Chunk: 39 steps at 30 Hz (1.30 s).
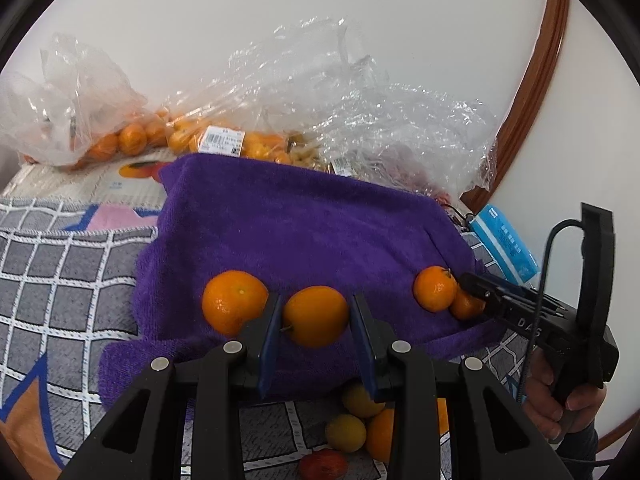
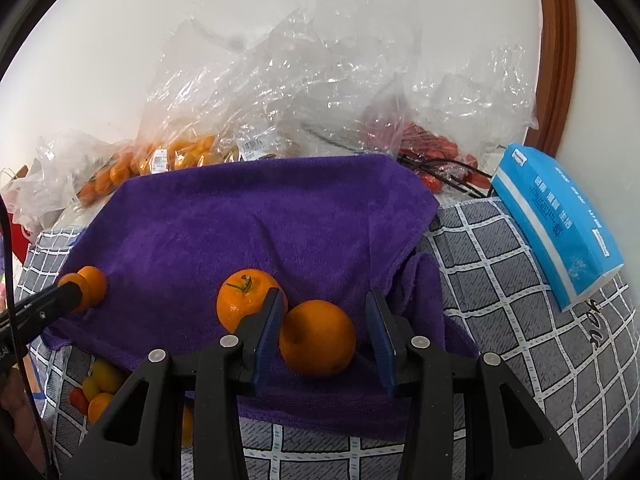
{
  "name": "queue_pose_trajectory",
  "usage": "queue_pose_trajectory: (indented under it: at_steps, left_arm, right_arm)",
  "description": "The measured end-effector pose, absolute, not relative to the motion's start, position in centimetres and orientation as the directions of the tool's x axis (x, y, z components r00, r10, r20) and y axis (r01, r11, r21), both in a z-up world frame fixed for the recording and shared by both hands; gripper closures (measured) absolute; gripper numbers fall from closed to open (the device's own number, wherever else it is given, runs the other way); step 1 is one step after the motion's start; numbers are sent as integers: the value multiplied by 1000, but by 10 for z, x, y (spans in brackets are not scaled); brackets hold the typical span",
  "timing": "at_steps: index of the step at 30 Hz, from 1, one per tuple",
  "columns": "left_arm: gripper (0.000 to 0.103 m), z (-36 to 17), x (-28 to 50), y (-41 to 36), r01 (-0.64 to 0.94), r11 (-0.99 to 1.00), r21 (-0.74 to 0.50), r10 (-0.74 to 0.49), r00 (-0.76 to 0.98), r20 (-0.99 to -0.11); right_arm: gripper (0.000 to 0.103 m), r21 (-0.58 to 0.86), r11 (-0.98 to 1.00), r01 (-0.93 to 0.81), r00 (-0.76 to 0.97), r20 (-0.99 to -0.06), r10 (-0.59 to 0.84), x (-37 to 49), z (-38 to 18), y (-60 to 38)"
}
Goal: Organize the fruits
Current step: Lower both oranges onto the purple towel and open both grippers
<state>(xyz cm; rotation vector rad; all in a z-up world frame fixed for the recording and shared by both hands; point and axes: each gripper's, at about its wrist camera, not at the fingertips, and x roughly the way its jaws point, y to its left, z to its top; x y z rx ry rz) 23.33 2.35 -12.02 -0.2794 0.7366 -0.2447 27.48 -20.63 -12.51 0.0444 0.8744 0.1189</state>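
Note:
A purple towel point(image 1: 304, 232) point(image 2: 248, 224) lies on the checked cloth with several oranges on it. In the left wrist view my left gripper point(image 1: 316, 320) stands around an orange point(image 1: 315, 316); both pads sit at its sides, and another orange point(image 1: 232, 300) lies just left. In the right wrist view my right gripper point(image 2: 324, 332) is open around an orange point(image 2: 318, 338), with a gap at the right pad. A stemmed orange point(image 2: 246, 300) sits beside its left finger. The right gripper also shows in the left wrist view point(image 1: 476, 290), next to two oranges point(image 1: 434, 288).
Clear plastic bags point(image 1: 320, 112) of oranges and red fruit lie behind the towel. A blue tissue pack point(image 2: 560, 224) lies at the right. Loose yellow, orange and red fruits point(image 1: 356, 424) sit on the checked cloth point(image 1: 60, 280) in front of the towel.

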Motion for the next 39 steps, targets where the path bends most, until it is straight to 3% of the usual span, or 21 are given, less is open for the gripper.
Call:
queue_pose_trajectory:
  at_steps: [21, 27, 31, 39]
  left_arm:
    - [71, -127, 236, 19, 111, 942, -315, -300, 699, -650]
    - [57, -124, 233, 17, 116, 947, -299, -290, 709, -643]
    - [55, -119, 228, 15, 129, 947, -293, -293, 721, -628]
    - [54, -109, 215, 8, 164, 958, -234, -272, 769, -579]
  right_arm:
    - [59, 107, 991, -76, 679, -722, 130, 268, -117, -207]
    - [55, 83, 994, -71, 699, -707, 109, 264, -115, -203]
    - [48, 60, 995, -76, 718, -690, 97, 260, -113, -200]
    - [45, 36, 998, -54, 745, -664, 64, 253, -109, -197]
